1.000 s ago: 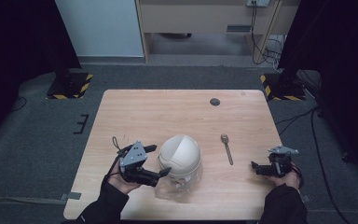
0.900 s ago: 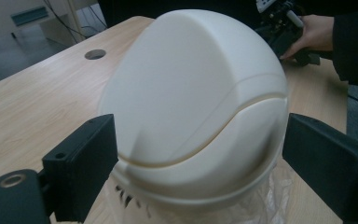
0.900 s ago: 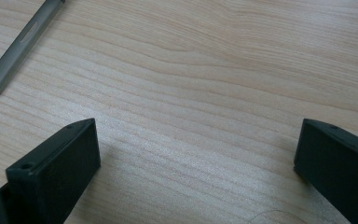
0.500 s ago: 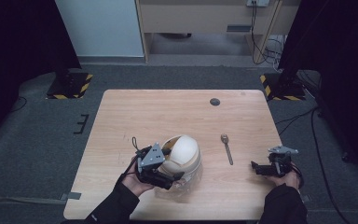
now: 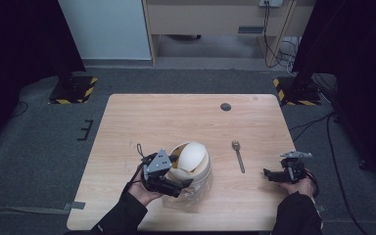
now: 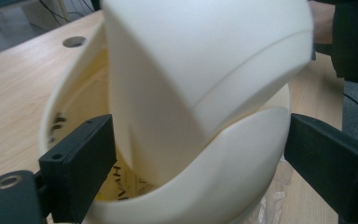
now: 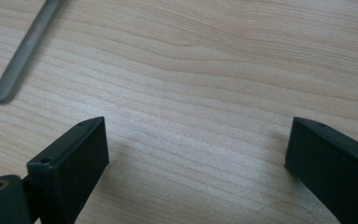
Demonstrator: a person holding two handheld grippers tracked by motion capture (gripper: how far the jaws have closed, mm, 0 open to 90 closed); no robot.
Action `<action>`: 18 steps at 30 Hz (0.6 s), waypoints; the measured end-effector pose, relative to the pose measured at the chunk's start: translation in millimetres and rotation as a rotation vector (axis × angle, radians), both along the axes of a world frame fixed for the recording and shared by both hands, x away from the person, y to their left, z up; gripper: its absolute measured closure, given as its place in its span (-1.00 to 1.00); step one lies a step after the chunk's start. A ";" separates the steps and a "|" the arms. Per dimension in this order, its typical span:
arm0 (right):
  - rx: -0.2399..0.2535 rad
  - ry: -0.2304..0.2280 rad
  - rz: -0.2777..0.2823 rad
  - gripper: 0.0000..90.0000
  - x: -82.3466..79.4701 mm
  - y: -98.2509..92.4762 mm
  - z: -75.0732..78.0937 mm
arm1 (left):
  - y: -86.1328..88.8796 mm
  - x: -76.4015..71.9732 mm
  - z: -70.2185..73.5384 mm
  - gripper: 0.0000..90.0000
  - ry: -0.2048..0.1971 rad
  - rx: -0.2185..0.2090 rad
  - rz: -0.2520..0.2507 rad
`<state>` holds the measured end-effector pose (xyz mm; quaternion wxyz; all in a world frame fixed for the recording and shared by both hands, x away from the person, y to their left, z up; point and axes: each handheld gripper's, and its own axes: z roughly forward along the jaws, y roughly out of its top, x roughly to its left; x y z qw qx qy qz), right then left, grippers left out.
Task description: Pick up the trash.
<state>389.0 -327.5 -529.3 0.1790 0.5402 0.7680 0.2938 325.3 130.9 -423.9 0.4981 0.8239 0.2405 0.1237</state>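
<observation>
Two cream bowls sit left of the table's middle. The upper bowl (image 5: 192,152) (image 6: 200,60) leans tilted inside the lower bowl (image 5: 203,172) (image 6: 223,186). My left gripper (image 5: 177,185) (image 6: 200,140) is open, its jaws straddling the lower bowl's near side, one by the rim on each side. A grey metal spoon (image 5: 238,155) (image 7: 25,46) lies flat to the right of the bowls. My right gripper (image 5: 270,174) (image 7: 198,140) hovers open just over bare wood at the right, with nothing between its jaws; the spoon's handle end lies ahead and to its left.
Crinkled clear plastic (image 5: 192,197) (image 6: 272,210) lies under the bowls. A dark round grommet (image 5: 225,106) (image 6: 73,41) is set in the light wooden table (image 5: 142,122) near the far edge. Grey floor and black stands surround the table.
My left gripper has moved right, up to the bowls, and its jaws now flank the lower one. The upper bowl has tipped, exposing the lower bowl's inside. The right gripper stayed put.
</observation>
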 end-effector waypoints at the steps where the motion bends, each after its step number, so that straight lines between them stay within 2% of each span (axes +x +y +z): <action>1: 0.007 0.000 0.004 -0.85 0.5 -0.9 0.4 | 4.7 -1.1 1.9 -0.81 -0.005 -0.004 0.005; 6: 0.020 0.009 0.025 -0.85 1.4 1.7 3.0 | 33.8 -5.6 8.8 -0.82 -0.011 -0.049 0.072; 8: 0.026 0.008 0.026 -0.86 1.5 2.5 3.6 | 47.5 -6.7 8.9 -0.82 -0.014 -0.055 0.103; 11: 0.042 -0.015 0.064 -0.84 2.2 6.4 7.7 | 69.0 -6.4 3.4 -0.83 0.001 -0.056 0.163; 12: 0.046 -0.033 0.082 -0.83 2.4 9.3 10.7 | 76.1 -5.8 -0.1 -0.83 0.006 -0.048 0.188; 13: 0.046 -0.033 0.082 -0.83 2.4 9.3 10.7 | 81.5 -5.0 -3.3 -0.83 0.010 -0.035 0.206; 18: 0.059 -0.075 0.096 -0.80 3.3 15.0 18.7 | 113.8 5.7 -31.7 -0.83 0.078 0.052 0.329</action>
